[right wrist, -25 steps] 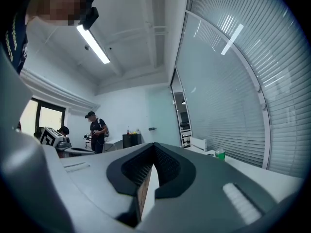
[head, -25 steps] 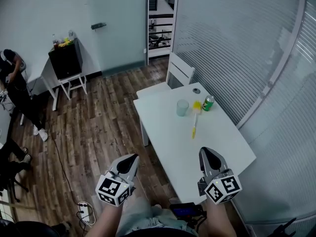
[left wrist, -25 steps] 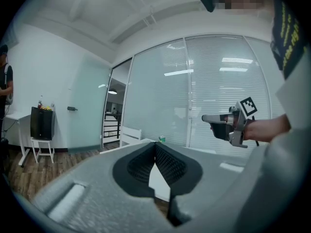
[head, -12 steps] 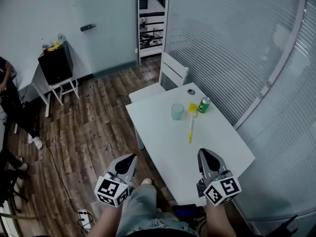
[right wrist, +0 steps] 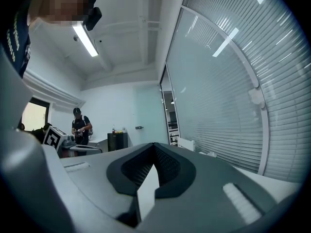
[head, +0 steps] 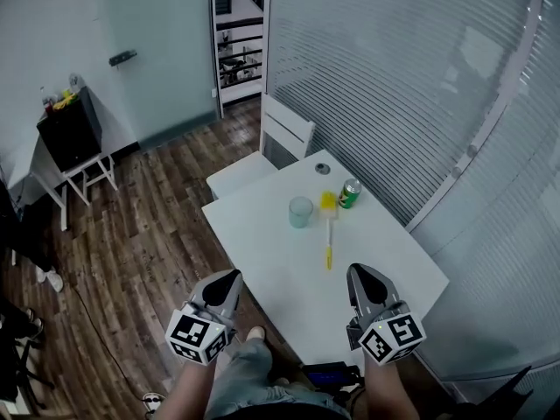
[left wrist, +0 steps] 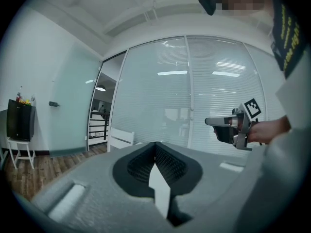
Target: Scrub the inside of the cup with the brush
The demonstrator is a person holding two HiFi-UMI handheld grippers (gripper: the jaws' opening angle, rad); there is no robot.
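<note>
**Fig.: Both grippers shut and empty, cup and brush untouched**

L gripper (head: 229,278): over the floor beside the table's near-left edge, jaws together, nothing btw them. R gripper (head: 360,272): over the near end of the white table (head: 262,243), jaws likewise closed and empty. Cup (head: 300,212): upright on the table, well ahead of both grippers. Brush (head: 328,233): flat, just right of the cup, yellow head at far end. Green can (head: 349,193): near the brush head. White chair (head: 284,134): at the table's far end.

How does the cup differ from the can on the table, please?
The cup is pale and see-through with an open top; the can is green and opaque. The cup stands left of the brush, the can right of it. Both stand upright on the white table.
</note>
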